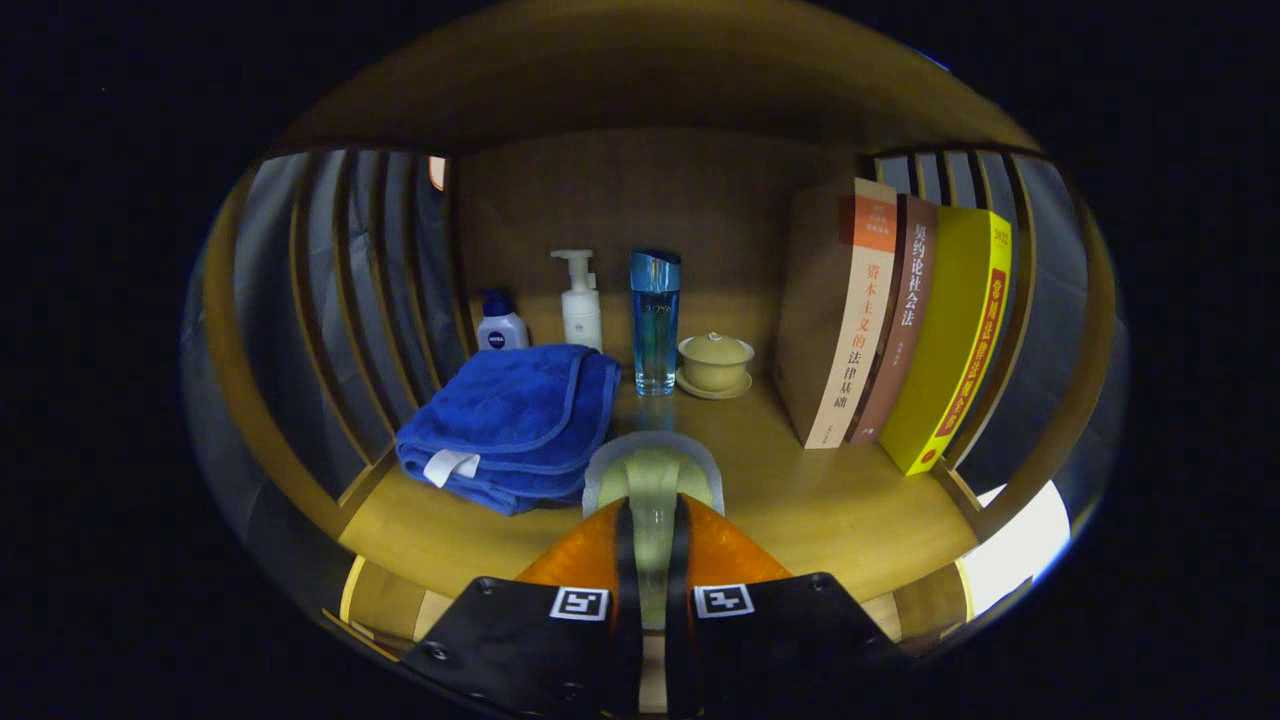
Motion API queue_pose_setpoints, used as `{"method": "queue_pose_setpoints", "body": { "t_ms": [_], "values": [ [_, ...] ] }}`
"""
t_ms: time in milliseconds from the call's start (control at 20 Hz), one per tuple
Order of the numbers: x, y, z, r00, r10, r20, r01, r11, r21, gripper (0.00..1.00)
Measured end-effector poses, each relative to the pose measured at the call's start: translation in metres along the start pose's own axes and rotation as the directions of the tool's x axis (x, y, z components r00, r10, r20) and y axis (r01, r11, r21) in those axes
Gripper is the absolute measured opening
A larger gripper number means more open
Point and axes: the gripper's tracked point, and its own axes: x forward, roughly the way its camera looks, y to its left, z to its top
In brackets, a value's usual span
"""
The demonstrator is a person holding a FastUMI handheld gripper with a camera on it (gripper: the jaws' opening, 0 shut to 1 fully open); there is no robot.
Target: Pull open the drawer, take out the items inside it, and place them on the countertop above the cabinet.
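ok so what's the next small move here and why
Probably lower the translucent cup, pinched in the gripper, straight down onto the bare countertop and then release: it hangs beside the blue towel, short of the blue bottle, with open wood beneath.

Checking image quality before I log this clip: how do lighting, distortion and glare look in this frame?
Gripper view: strong fisheye bending, the side slats curve; light is dim and warm, the shelf back in shadow; a blown-out white patch sits past the books; the towel and bottles are sharp; the translucent cup held between the gripper fingers looks soft.
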Motion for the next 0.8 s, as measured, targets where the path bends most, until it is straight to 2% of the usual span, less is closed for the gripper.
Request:
{"method": "queue_pose_setpoints", "body": {
  "t_ms": [100,250,450,500,700,800],
  "values": [
    [0.009,-0.002,-0.004,0.999,-0.004,-0.047,0.003,1.000,-0.016,0.18],
    [0.022,-0.005,-0.002,0.998,-0.017,-0.064,0.019,0.999,0.030,0.19],
    [0.033,-0.014,-0.002,0.997,-0.029,-0.073,0.032,0.998,0.049,0.24],
    [0.034,-0.016,-0.009,0.995,-0.036,-0.091,0.042,0.997,0.063,0.28],
    [0.040,-0.020,-0.028,0.992,-0.039,-0.121,0.057,0.986,0.155,0.32],
    [0.042,-0.026,-0.027,0.992,-0.048,-0.114,0.065,0.987,0.149,0.32]
  ]
}}
